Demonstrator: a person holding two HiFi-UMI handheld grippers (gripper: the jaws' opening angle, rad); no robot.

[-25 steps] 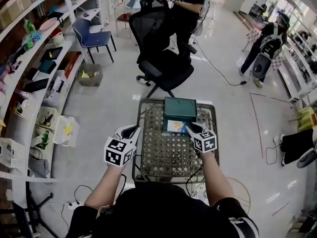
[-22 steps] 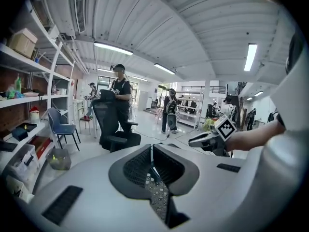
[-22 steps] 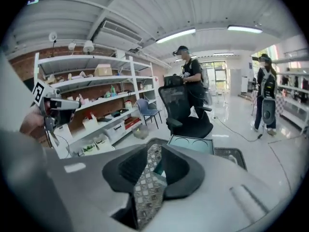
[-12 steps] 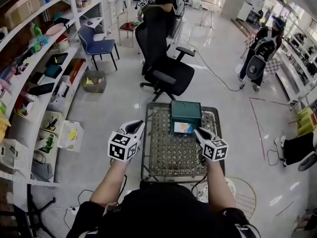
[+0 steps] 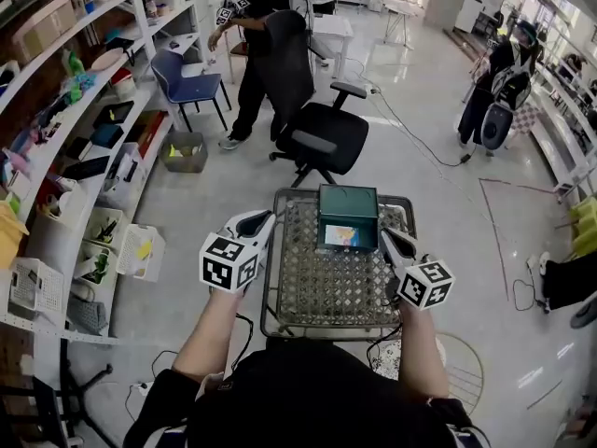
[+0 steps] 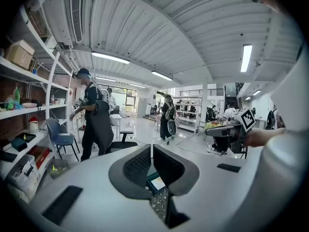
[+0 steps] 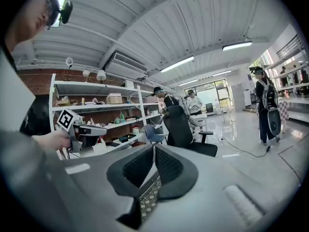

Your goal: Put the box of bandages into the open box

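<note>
The green open box (image 5: 347, 203) stands at the far middle of the woven-top table (image 5: 326, 292), lid upright. The colourful box of bandages (image 5: 340, 237) lies inside it. My right gripper (image 5: 392, 238) hovers just right of the box; its jaws have just been closing, now meet at the tips and hold nothing. My left gripper (image 5: 257, 221) floats off the table's left edge, shut and empty. In the left gripper view the box (image 6: 155, 181) peeks from below the closed jaws of the left gripper (image 6: 151, 149). The right gripper view shows the right gripper (image 7: 154, 149) above the table weave (image 7: 147, 199).
A black office chair (image 5: 317, 129) stands just beyond the table, with a person (image 5: 252, 26) behind it. Shelves (image 5: 65, 157) full of goods line the left, with a blue chair (image 5: 187, 87) and bins beside them. Another person (image 5: 494, 82) stands far right. Cables cross the floor.
My right gripper has pulled back from the green box toward the right and risen, closing its jaws. The left gripper has risen a little. The bandage box stays inside.
</note>
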